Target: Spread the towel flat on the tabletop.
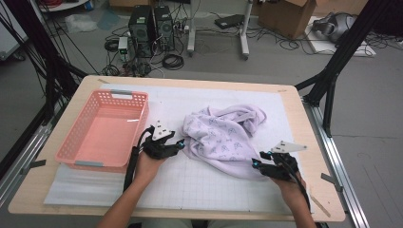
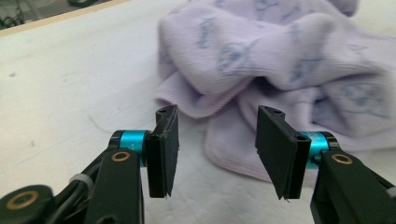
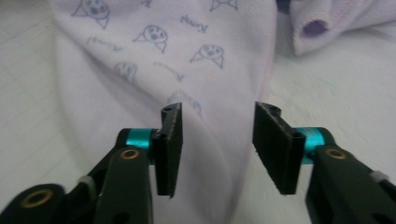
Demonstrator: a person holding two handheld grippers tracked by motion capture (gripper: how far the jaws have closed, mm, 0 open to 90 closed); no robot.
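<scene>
Cloth: a lilac cloth (image 1: pixel 223 135) printed with small animal faces lies crumpled on the white mat (image 1: pixel 199 185), near the middle of the table (image 1: pixel 306 142), between the 2 grippers.
Left gripper: the left gripper (image 1: pixel 181 142) sits at the cloth's left edge, just right of the basket; in the left gripper view (image 2: pixel 217 140) its 2 jaws stand apart with a folded hem of the cloth lying between and beyond them, neither pad pressing on it.
Right gripper: the right gripper (image 1: pixel 256 161) sits at the cloth's lower right corner; in the right gripper view (image 3: pixel 218 135) its 2 jaws stand apart above a flat stretch of the cloth, and nothing is clamped between them.
Basket: a pink plastic basket (image 1: pixel 81 145) with a perforated wall stands on the left part of the table, apart from the cloth.
Hands: the person's 2 forearms come in from the bottom edge, 1 to each gripper.
</scene>
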